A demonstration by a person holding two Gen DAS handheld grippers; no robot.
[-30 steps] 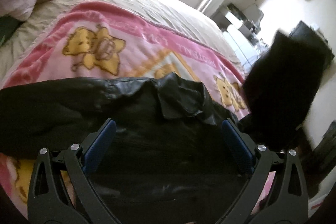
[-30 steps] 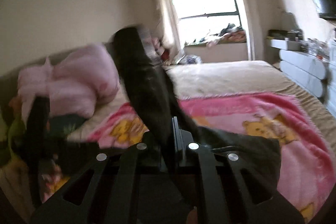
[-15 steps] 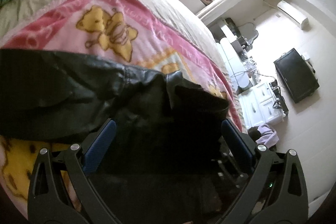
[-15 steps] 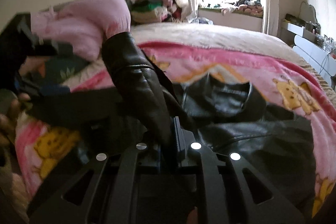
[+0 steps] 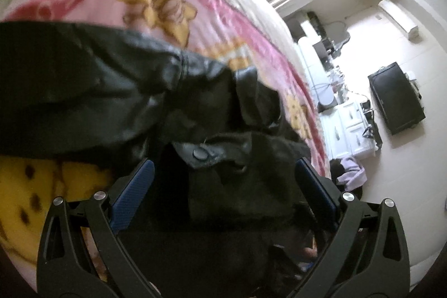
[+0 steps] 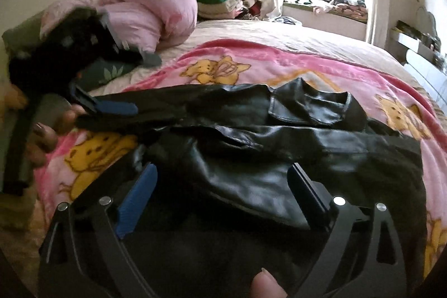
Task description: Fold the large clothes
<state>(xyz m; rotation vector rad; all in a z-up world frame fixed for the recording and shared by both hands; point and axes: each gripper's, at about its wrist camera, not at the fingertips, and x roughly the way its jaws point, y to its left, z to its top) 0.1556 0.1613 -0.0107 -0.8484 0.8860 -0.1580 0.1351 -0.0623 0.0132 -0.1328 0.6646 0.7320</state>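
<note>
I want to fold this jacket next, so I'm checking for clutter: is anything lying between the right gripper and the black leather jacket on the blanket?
Nothing visible does. The right gripper, jaws opening, hangs directly over the black leather jacket, with only jacket leather between its fingers.

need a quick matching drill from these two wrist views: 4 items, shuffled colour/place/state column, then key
Items:
1. black leather jacket
2. pink blanket
3. right gripper
4. pink duvet bundle

Descriptions:
A. rolled up near the head of the bed
B. jaws opening wide, jacket below them, pads not pressing it
C. spread flat over the bed, yellow bear prints
D. lying across the blanket, sleeve folded over the body

Pairs: 1-D, 2-C, 3-B, 4-A
</note>
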